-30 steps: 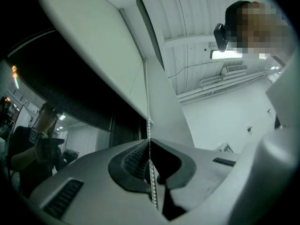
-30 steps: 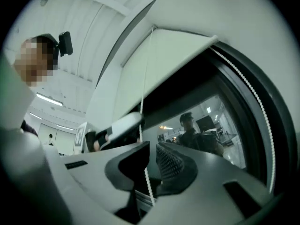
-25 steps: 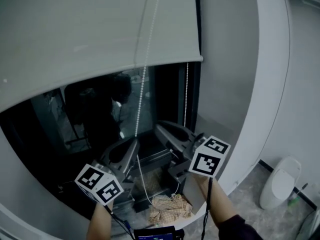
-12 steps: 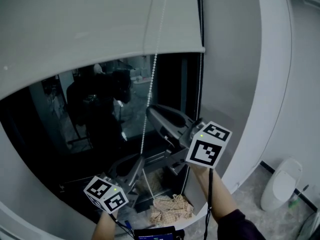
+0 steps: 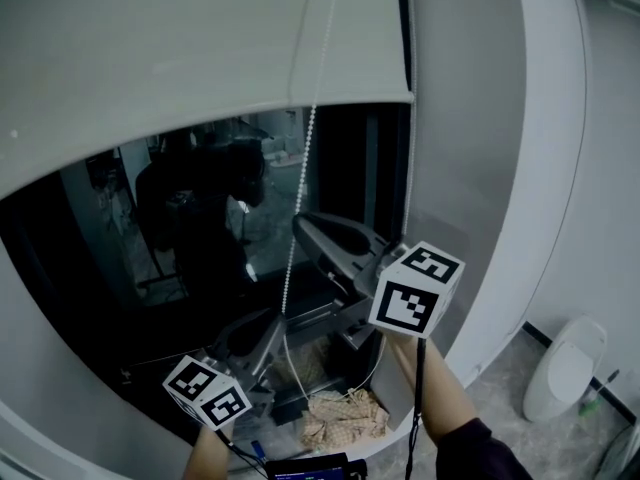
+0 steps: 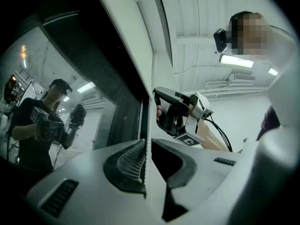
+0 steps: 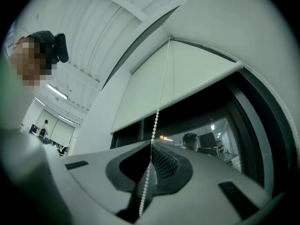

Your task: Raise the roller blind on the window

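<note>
The pale grey roller blind (image 5: 180,58) covers the upper part of the dark window (image 5: 200,238); its bottom bar (image 5: 330,108) sits high. A white bead chain (image 5: 300,193) hangs down in front of the glass. My right gripper (image 5: 300,223) is up on this strand; its jaws have just been closing, and the chain (image 7: 159,102) now runs between its shut jaws (image 7: 151,144). Lower down, my left gripper (image 5: 272,323) is shut on the same chain (image 6: 149,121), which comes out of its jaws (image 6: 145,142). The right gripper (image 6: 180,111) shows above it there. A second strand (image 5: 407,158) hangs by the frame.
A white wall column (image 5: 470,168) borders the window on the right. Crumpled brown paper (image 5: 340,418) lies below the sill between my arms. A white bin-like object (image 5: 565,368) stands on the floor at the right. The glass reflects a person holding grippers.
My left gripper has dropped with the chain, and the blind's bottom edge has risen a little. My right gripper has gone up and left onto the chain.
</note>
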